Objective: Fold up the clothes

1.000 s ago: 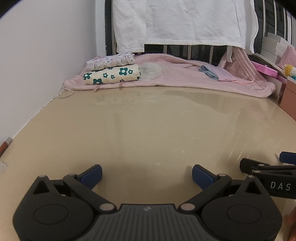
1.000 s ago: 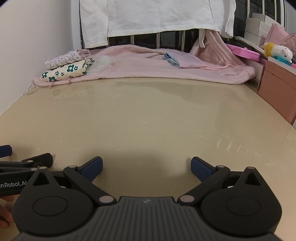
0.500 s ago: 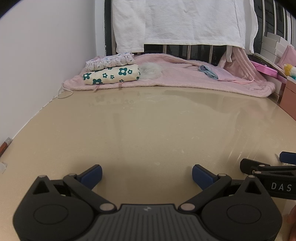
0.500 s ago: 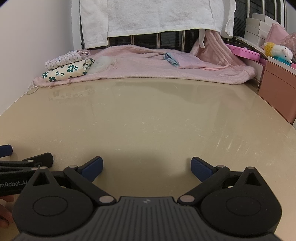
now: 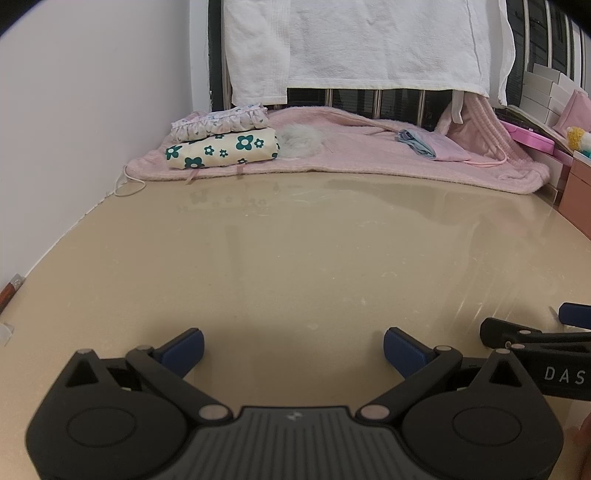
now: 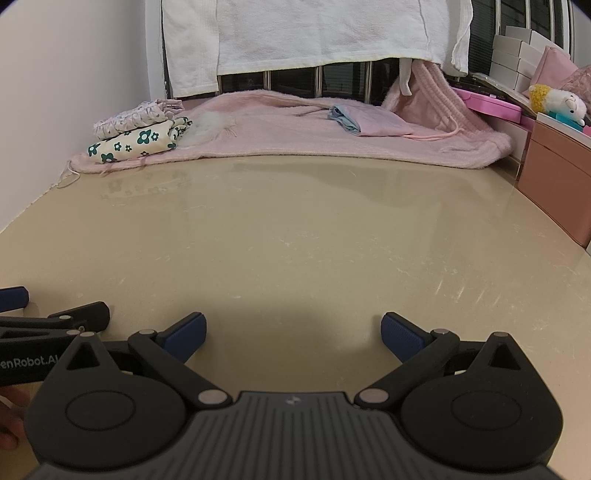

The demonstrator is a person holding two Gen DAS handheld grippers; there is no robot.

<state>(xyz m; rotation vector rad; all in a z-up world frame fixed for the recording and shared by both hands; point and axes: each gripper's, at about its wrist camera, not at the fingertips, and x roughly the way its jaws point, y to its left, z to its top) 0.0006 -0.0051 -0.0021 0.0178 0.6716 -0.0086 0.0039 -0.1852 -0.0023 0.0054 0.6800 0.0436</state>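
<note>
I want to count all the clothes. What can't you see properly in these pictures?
- Pink blanket: left wrist view, the part beneath the flowery folded cloth is covered.
- Blue garment: right wrist view, partly under a pink cloth; its type is unclear.
- White towel: top cut off by the picture edge.
- Right gripper: left wrist view, cut off at the right edge.

Beige glossy table (image 5: 295, 258); pink fuzzy blanket (image 5: 351, 155); cream folded cloth with dark green flowers (image 5: 225, 149); white hanging towel (image 5: 369, 40); blue gripper pads (image 6: 184, 334).

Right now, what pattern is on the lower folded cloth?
Cream with dark green flowers, clearest in the left wrist view: the lower folded cloth.
</note>
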